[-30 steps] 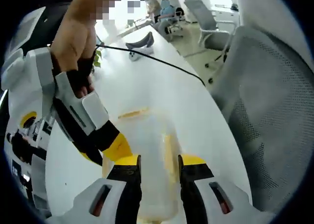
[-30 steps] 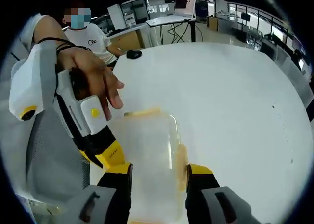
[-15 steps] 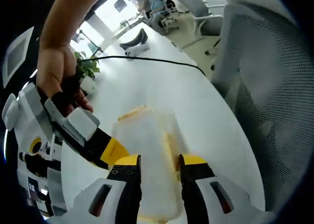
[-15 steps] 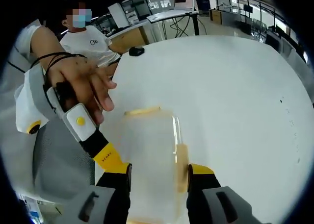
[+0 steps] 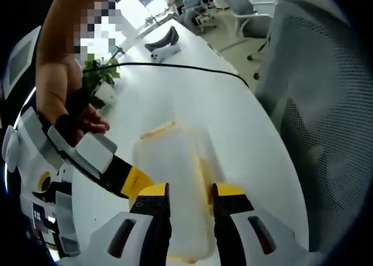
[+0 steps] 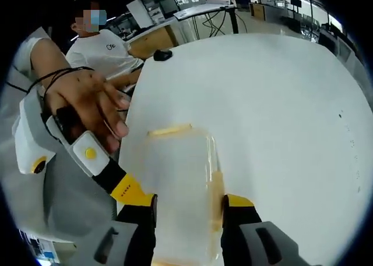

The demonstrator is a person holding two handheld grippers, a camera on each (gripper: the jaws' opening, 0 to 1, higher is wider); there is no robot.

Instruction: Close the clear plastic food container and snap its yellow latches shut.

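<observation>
Between the left gripper (image 5: 185,197) jaws sits the clear rectangular plastic food container (image 5: 172,178), lid on, w/ both black, yellow-tipped jaws pressed against its long sides, so that gripper is clamped on it. A yellow latch (image 5: 157,129) shows on the far short end, another along the side by the right-hand jaw. The right gripper (image 6: 187,209) grips the same container (image 6: 178,184) from the opposite end, jaws tight against both long sides. Each view shows the other gripper coming in at lower left, its yellow tip touching the container's near corner beside the left-hand jaw, w/ a person's hand (image 6: 87,106) wrapped on its white handle. Everything rests on a white table (image 6: 280,114). Ahead of the left gripper, a black cable (image 5: 175,68) crosses the table; a grey mesh office chair (image 5: 315,114) stands off to its right.
</observation>
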